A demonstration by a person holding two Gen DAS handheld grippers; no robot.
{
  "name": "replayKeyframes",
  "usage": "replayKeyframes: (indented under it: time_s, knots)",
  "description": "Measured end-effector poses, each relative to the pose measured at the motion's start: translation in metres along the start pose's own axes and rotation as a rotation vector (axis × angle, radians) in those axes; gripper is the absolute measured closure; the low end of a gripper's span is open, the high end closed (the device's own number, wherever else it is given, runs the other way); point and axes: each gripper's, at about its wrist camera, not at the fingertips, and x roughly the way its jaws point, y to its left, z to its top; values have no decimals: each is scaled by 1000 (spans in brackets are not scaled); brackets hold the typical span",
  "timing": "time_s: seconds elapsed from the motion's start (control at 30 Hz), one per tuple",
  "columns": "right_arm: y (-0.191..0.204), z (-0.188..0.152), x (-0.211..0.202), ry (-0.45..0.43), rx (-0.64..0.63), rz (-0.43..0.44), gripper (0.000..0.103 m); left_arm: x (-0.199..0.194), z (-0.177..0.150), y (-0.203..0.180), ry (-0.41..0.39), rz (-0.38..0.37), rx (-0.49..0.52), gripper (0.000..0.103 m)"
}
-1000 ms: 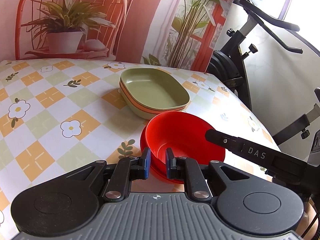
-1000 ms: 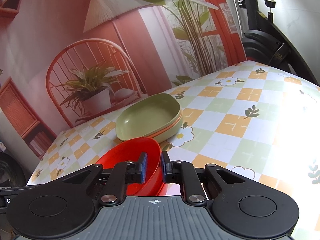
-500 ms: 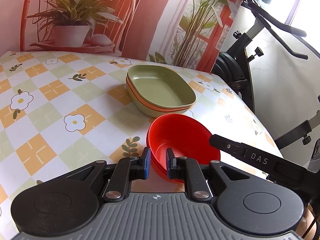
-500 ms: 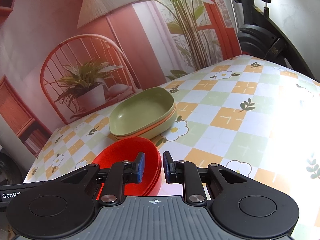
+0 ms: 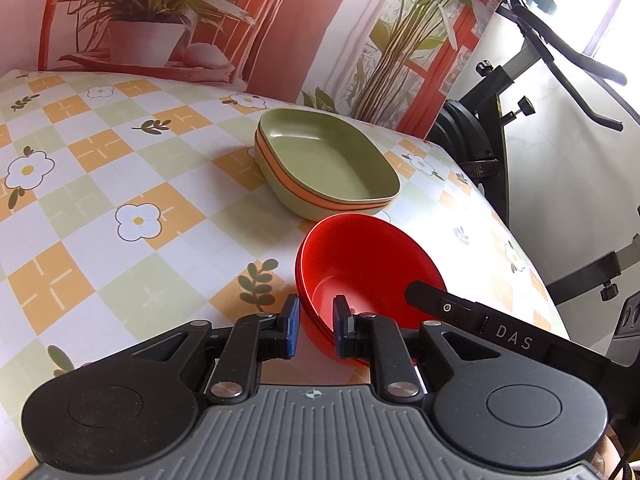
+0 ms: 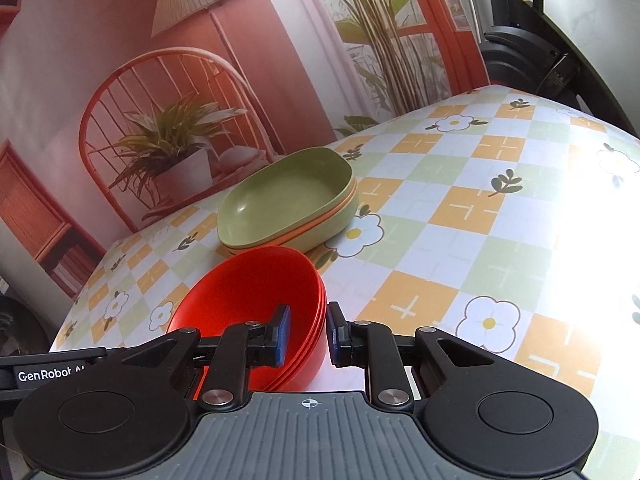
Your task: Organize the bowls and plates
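Checked tablecloth (image 5: 120, 184) of orange, green and white squares with daisies, backed by a printed backdrop (image 5: 160, 20) of potted plant and red chair. Stacked green rectangular dishes (image 5: 328, 164) mid-table, nested red round bowls (image 5: 360, 264) just beside. Left gripper (image 5: 314, 326) parted, straddling the bowls' rim; right gripper (image 6: 306, 334) likewise; black exercise bike (image 5: 540, 80) far right.

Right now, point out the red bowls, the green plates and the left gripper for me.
red bowls (image 5: 360, 256), left wrist view, inner wall of the top bowl
green plates (image 6: 288, 196), right wrist view, inside floor of the top plate
left gripper (image 5: 314, 326), left wrist view, gap midway between its fingertips
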Motion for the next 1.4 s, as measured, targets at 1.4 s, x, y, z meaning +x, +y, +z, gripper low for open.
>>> replayKeyframes:
  time_s: [1.4]
  knots:
    - [58,133,-5,-184,-129,115,87,-41,102,-12,-222,-77,62,82]
